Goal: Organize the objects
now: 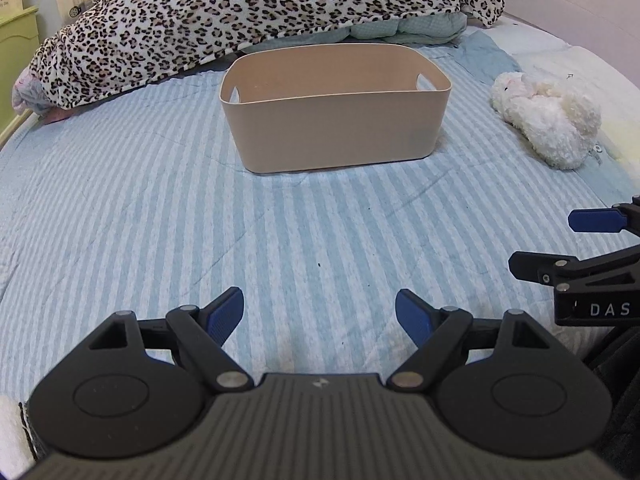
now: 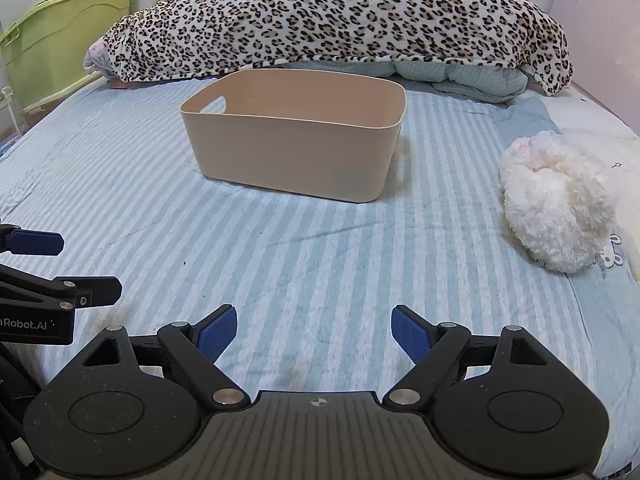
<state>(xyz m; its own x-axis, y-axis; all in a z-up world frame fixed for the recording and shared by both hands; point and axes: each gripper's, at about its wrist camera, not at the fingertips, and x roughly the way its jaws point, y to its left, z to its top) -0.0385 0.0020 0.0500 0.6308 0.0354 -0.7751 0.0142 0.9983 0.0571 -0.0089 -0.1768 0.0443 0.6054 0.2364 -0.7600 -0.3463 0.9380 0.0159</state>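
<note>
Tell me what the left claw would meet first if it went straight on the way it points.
Probably the beige bin: it sits almost dead ahead of the open left claw, with only striped bedsheet between. If the claw angles downward, it may touch the sheet first; depth is unclear.

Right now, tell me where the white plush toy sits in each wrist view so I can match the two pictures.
Left wrist view: the white plush toy lies at the upper right on the striped bedsheet, right of the beige storage bin.
Right wrist view: the plush toy lies at the right edge, mid-height, larger, again right of the bin.
Shared landmark: the leopard-print blanket behind the bin.
</note>
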